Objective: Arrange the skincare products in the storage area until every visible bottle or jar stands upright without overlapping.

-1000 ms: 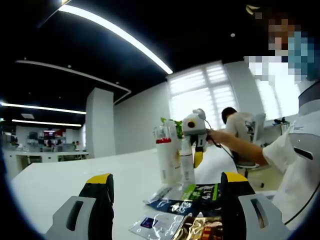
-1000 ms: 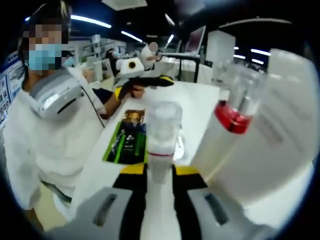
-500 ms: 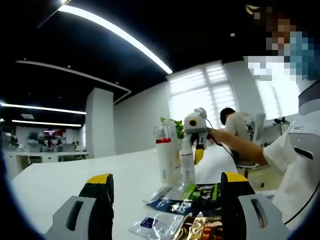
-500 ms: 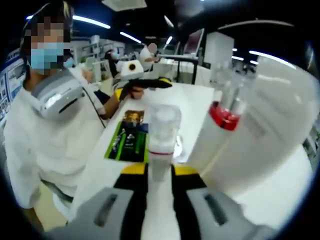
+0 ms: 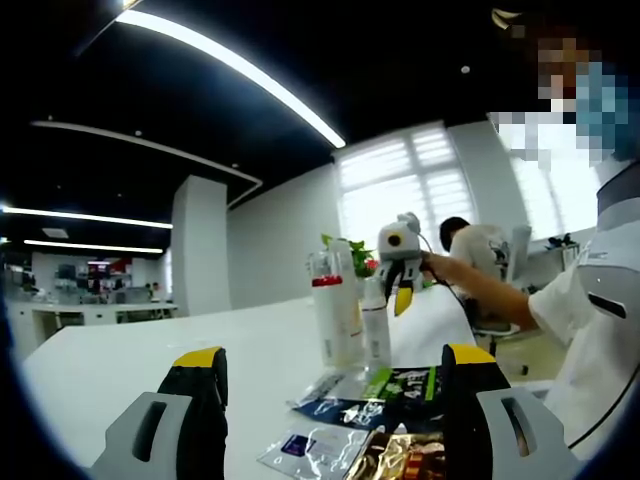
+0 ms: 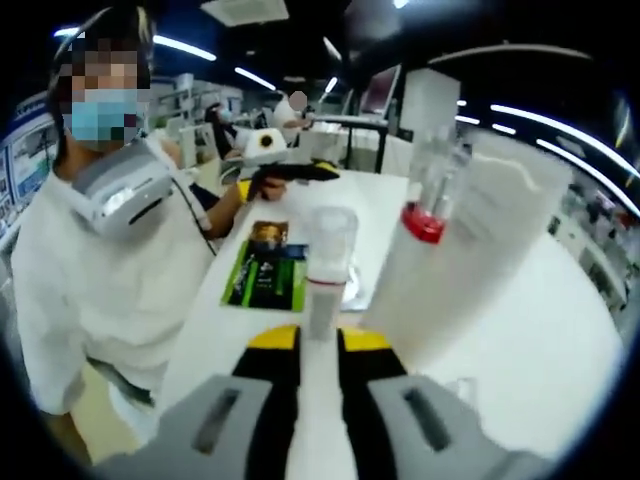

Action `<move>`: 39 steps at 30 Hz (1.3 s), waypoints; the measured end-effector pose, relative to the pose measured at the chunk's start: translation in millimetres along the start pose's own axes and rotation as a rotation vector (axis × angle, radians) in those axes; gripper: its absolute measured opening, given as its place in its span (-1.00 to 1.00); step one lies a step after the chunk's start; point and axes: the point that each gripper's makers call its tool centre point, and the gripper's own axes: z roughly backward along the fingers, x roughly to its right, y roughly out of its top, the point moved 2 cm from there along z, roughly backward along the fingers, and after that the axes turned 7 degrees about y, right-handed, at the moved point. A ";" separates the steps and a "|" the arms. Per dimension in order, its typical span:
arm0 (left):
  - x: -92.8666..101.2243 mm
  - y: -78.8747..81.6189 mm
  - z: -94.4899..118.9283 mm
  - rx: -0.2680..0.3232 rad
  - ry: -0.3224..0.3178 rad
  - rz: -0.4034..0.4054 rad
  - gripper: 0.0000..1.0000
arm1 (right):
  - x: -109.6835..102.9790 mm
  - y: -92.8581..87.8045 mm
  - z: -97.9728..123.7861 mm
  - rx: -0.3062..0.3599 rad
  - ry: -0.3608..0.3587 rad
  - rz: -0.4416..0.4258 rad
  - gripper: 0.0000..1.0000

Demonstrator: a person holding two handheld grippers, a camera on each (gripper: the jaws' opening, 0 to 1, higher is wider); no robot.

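Beside the big bottle (image 5: pixel 335 310) my right gripper (image 5: pixel 400 272) looks released from the slim bottle (image 5: pixel 375 322); left gripper (image 5: pixel 330 400) open; sachets (image 5: pixel 390 385) next

My right fingers (image 6: pixel 318 350) hide the slim bottle's (image 6: pixel 325 270) lower half. Big bottle (image 6: pixel 455 260) is blurry up close. Sachets (image 5: pixel 375 425) run off the bottom edge, print too small to read.
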 end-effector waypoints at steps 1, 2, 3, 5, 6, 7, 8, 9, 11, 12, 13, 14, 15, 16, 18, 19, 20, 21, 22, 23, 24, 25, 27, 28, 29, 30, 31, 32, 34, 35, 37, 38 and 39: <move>0.0 0.1 0.0 0.000 0.000 0.001 0.81 | 0.6 -0.7 3.0 0.002 -0.009 -0.002 -0.73; 0.0 0.1 0.0 0.001 0.000 0.002 0.81 | 2.0 -1.5 6.5 0.005 -0.019 -0.004 -0.72; -0.1 0.2 0.0 0.001 0.000 0.002 0.81 | 4.0 -2.6 11.1 0.008 -0.031 -0.008 -0.72; -0.1 0.2 0.0 0.001 0.000 0.003 0.81 | 7.2 -4.6 18.9 0.012 -0.048 -0.012 -0.73; 0.0 0.2 0.0 0.001 0.000 0.003 0.81 | 7.4 -4.9 22.1 0.020 -0.055 -0.015 -0.73; 0.1 0.2 0.0 0.001 0.000 0.002 0.81 | 8.0 -5.3 25.4 0.030 -0.061 -0.021 -0.73; 0.2 0.2 -0.1 0.001 0.000 0.001 0.81 | 8.5 -6.1 28.4 0.037 -0.068 -0.026 -0.73; 0.4 0.2 -0.1 0.001 0.000 0.002 0.81 | 10.6 -7.7 33.0 0.044 -0.080 -0.032 -0.73; 0.6 0.3 -0.1 0.001 0.000 0.004 0.81 | 15.0 -10.6 39.6 0.054 -0.105 -0.046 -0.71; 0.6 0.3 -0.2 0.001 0.000 0.004 0.81 | 16.8 -12.0 42.3 0.060 -0.114 -0.051 -0.71; 0.6 0.3 -0.2 0.001 0.000 0.003 0.81 | 18.5 -13.6 44.9 0.066 -0.122 -0.057 -0.70; 0.6 0.2 -0.3 0.001 0.001 0.002 0.81 | 20.4 -15.1 47.3 0.072 -0.131 -0.064 -0.69; 0.6 0.1 -0.3 0.000 0.001 0.003 0.81 | 22.7 -16.8 49.6 0.078 -0.141 -0.070 -0.69; 0.6 0.1 -0.3 0.000 0.001 0.003 0.81 | 23.9 -18.7 50.3 0.081 -0.150 -0.074 -0.65; 0.4 0.3 -0.2 0.001 0.001 0.004 0.81 | 34.1 -22.0 56.7 0.089 -0.202 -0.064 -0.46; 0.3 0.3 -0.1 0.001 0.001 0.004 0.81 | 40.3 -23.3 60.6 0.094 -0.241 -0.054 -0.34; 0.3 0.3 -0.1 0.001 0.001 0.004 0.81 | 44.5 -25.7 63.6 0.097 -0.265 -0.062 -0.23; 0.3 0.2 0.0 0.000 0.001 0.004 0.81 | 46.4 -27.8 65.3 0.099 -0.274 -0.073 -0.15; 0.2 0.2 0.0 0.001 0.001 0.004 0.81 | 48.7 -30.7 67.6 0.102 -0.274 -0.081 -0.14; 0.2 0.3 0.1 0.001 0.001 0.005 0.81 | 50.1 -33.9 69.4 0.104 -0.274 -0.084 -0.15; 0.1 0.3 0.1 0.001 0.001 0.006 0.81 | 50.0 -36.7 69.5 0.107 -0.270 -0.096 -0.19; 0.0 0.3 0.1 0.001 0.001 0.007 0.81 | 50.2 -39.7 70.3 0.110 -0.267 -0.108 -0.22; -0.1 0.3 0.2 0.001 0.001 0.007 0.81 | 53.2 -47.9 74.0 0.107 -0.277 -0.126 -0.20; 0.0 0.2 0.2 0.001 0.001 0.007 0.81 | 54.9 -52.4 76.0 0.097 -0.289 -0.136 -0.19; 0.1 0.1 0.2 0.001 0.001 0.008 0.81 | 56.2 -56.3 77.7 0.090 -0.298 -0.144 -0.17; 0.1 0.1 0.2 0.001 0.001 0.008 0.81 | 57.3 -59.3 79.1 0.089 -0.302 -0.151 -0.14; 0.0 0.1 0.3 0.001 0.001 0.007 0.81 | 58.1 -62.2 80.2 0.089 -0.304 -0.158 -0.13; 0.1 0.1 0.3 0.001 0.001 0.008 0.81 | 58.8 -64.6 81.3 0.091 -0.305 -0.163 -0.12; 0.1 -0.1 0.3 0.000 0.001 0.007 0.81 | 63.6 -70.2 86.1 0.090 -0.321 -0.165 -0.04; -0.1 -0.1 0.3 0.000 0.002 0.008 0.81 | 65.8 -73.2 87.4 0.088 -0.328 -0.169 0.01; -0.4 -0.2 0.2 -0.001 0.002 0.011 0.81 | 67.0 -79.2 86.4 0.081 -0.332 -0.187 0.05; -0.6 -0.2 0.2 -0.001 0.003 0.011 0.81 | 67.3 -82.4 86.0 0.078 -0.329 -0.193 0.04; -0.7 -0.2 0.3 -0.001 0.003 0.011 0.81 | 67.4 -84.6 85.7 0.077 -0.326 -0.197 0.02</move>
